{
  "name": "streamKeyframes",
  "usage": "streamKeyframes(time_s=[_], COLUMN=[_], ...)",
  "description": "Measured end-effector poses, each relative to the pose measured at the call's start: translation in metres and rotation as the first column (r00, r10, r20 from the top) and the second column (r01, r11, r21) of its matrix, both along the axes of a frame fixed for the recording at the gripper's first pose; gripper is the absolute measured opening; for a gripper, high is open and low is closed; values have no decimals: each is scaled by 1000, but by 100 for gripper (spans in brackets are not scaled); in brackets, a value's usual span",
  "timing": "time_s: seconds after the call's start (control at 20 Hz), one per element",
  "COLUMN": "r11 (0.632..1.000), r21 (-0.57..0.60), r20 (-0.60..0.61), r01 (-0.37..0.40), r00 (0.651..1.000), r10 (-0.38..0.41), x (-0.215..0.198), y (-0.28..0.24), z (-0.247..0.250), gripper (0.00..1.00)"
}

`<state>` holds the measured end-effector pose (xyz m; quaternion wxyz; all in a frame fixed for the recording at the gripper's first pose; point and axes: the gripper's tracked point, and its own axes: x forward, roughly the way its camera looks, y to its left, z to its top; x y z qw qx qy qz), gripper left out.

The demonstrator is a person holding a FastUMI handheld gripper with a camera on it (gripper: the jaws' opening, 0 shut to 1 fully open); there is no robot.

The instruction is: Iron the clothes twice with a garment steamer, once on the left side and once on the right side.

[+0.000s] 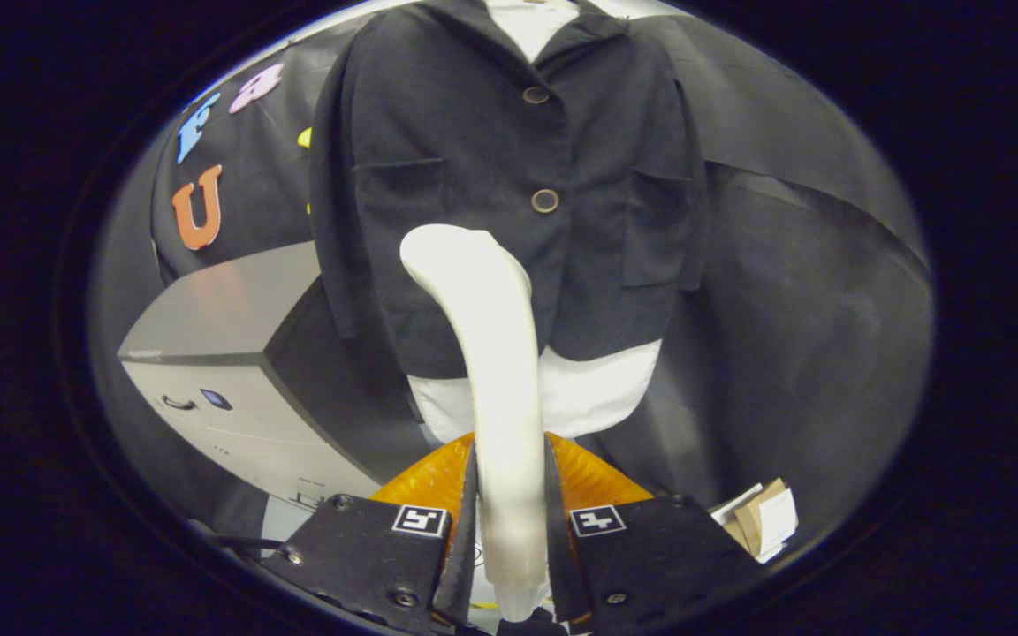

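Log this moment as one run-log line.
gripper: shut on steamer | steamer head: at jacket front, below lower button | jacket: hanging, buttoned

Draped black cloth (pixel 792 265) forms the booth's wall, creased and folded on the right. Left of centre stands a grey, box-shaped metal cabinet (pixel 235 371) — pale front, darker side. Small cardboard-and-paper boxes (pixel 761 521) lie low, right — evenly lit.

A white, curved plastic garment steamer (pixel 487 353) stands upright between the fingers, its rounded head against the lower front of a dark buttoned jacket (pixel 509 177) — hung facing the camera over a white form, two buttons fastened, pockets flat.
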<state>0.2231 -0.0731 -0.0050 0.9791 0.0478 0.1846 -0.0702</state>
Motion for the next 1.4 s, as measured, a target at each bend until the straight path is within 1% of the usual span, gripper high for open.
streamKeyframes(time_s=[0.15,0.3,0.45,0.65,0.8,1.1,1.25,1.4], r11=[999,995,990,985,985,984,983,983], r21=[40,72,95,122,135,159,150,133], r20=[48,103,172,271,333,422,425,419], r01=[32,67,102,121,110,85,110,126], r00=[998,992,978,951,931,895,890,892], r10=[-34,-74,-117,-150,-150,-145,-164,-171], x=[-17,-32,-38,-40,-38,-16,-3,9], y=[-31,-66,-99,-129,-139,-142,-144,-141], z=[26,62,105,171,220,303,321,322], gripper=[38,37,37,37,37,37,38,38])
